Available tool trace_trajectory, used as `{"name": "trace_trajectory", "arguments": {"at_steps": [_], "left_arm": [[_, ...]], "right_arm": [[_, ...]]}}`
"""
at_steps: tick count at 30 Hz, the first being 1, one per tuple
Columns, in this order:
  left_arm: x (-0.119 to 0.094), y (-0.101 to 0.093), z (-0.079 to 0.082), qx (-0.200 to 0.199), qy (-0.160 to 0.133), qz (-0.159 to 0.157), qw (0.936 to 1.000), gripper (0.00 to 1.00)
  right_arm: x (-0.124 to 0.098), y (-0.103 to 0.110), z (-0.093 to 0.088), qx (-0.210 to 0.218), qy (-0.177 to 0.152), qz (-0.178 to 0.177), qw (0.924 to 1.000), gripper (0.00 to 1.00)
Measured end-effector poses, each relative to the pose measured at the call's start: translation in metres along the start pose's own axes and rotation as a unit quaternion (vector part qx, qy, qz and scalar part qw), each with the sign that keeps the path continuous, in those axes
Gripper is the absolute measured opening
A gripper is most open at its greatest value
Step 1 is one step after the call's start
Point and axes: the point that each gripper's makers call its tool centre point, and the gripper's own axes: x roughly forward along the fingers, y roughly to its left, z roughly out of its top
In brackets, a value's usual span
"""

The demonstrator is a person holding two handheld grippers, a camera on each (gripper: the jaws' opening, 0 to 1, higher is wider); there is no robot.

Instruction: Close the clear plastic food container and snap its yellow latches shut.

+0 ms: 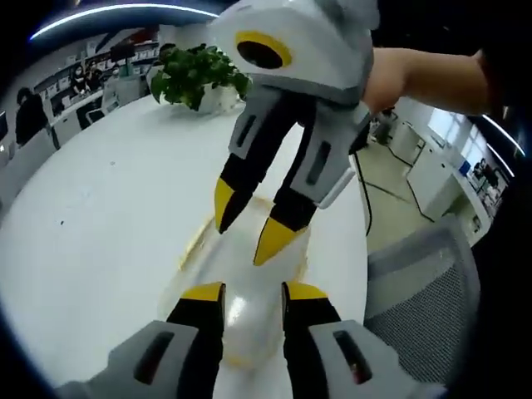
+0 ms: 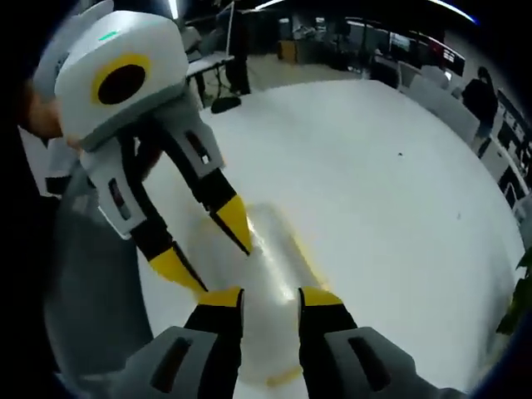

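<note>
- Container (image 1: 241, 312) lies on the white tabletop (image 1: 100, 241) directly under both grippers, which face each other across it.
- Left gripper (image 1: 252, 293) and right gripper (image 2: 270, 299) are both parted, holding nothing; keep them so and press the lid down evenly.
- Then push each yellow latch (image 2: 287, 378) at the rim until it seats.
- No writing is readable.

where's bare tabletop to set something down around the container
Bare white table runs between the clear container and the potted plant. In the right gripper view a wide bare stretch lies past the container toward the far edge. It is crowded over the container, where the left gripper and right gripper meet.
</note>
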Motion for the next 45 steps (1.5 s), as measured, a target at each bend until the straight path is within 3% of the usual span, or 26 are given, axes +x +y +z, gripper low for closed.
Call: {"name": "trace_trajectory", "arguments": {"at_steps": [12,21,33,45], "left_arm": [[0.007,-0.006,-0.008,0.034,0.031,-0.006,0.9989,0.26],[0.008,-0.011,-0.004,0.043,0.029,-0.004,0.9986,0.26],[0.012,-0.016,-0.009,0.062,0.037,0.004,0.9974,0.27],[0.013,-0.018,-0.012,0.08,0.039,0.018,0.9959,0.29]], "right_arm": [[0.007,-0.001,0.007,-0.029,0.006,0.002,0.9996,0.24],[0.012,-0.005,0.012,-0.039,0.013,0.006,0.9992,0.24],[0.013,-0.015,0.011,-0.03,0.019,0.01,0.9993,0.26],[0.02,-0.017,0.014,-0.005,0.029,0.04,0.9988,0.32]]}}
